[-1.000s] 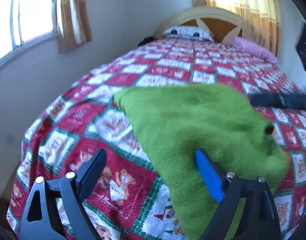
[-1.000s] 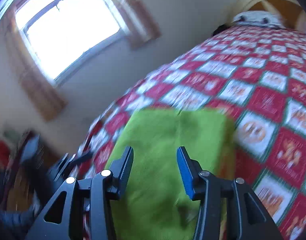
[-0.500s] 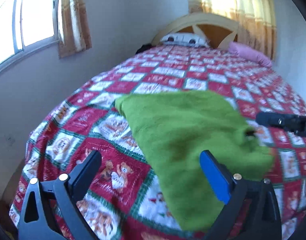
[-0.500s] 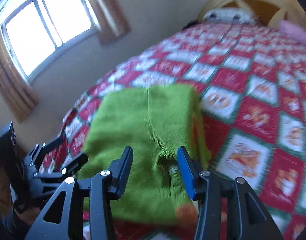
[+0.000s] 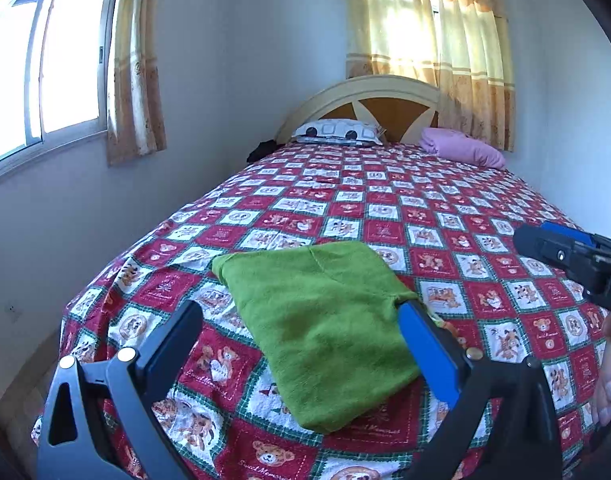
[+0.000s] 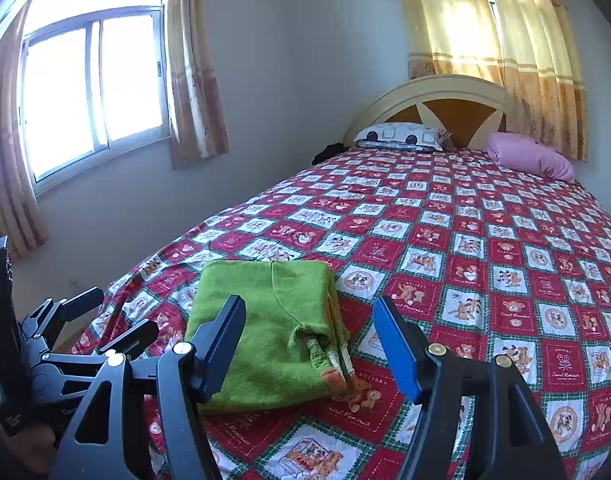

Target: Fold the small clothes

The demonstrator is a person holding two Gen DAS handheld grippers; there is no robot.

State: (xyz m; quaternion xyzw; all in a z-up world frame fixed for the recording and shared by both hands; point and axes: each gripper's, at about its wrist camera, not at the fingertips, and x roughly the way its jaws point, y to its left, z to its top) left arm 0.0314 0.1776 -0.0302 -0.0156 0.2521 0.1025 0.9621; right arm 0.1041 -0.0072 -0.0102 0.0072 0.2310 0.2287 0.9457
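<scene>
Green garment (image 5: 321, 328) lies folded into a compact rectangle near the foot end of the bed, on the red-and-white checked bedspread (image 5: 445, 216). It sits closer to the window-side edge than to the middle. From the right wrist view, the folded edges stack along its right side, and a strip of orange and patterned fabric (image 6: 335, 360) shows at that side.

Left gripper (image 5: 301, 328): jaws spread wide, nothing between the pads. It hangs above the bedspread with the garment seen through the gap; the pads do not touch the cloth.

Right gripper (image 6: 309, 336): jaws have just been opening and now stand apart. The garment is visible between them in the frame but lies below on the bed, not pinched. Released.

Each gripper shows in the other's camera: the right one (image 5: 565, 252) enters at the right edge of the left wrist view, well clear of the garment, and the left one (image 6: 85, 332) sits at the lower left of the right wrist view, beside the bed edge.

At the head end: a patterned pillow (image 5: 337, 133), a pink pillow (image 5: 461, 147), and the curved headboard (image 5: 369, 96). Window (image 6: 93, 84) with curtains on the left wall.
</scene>
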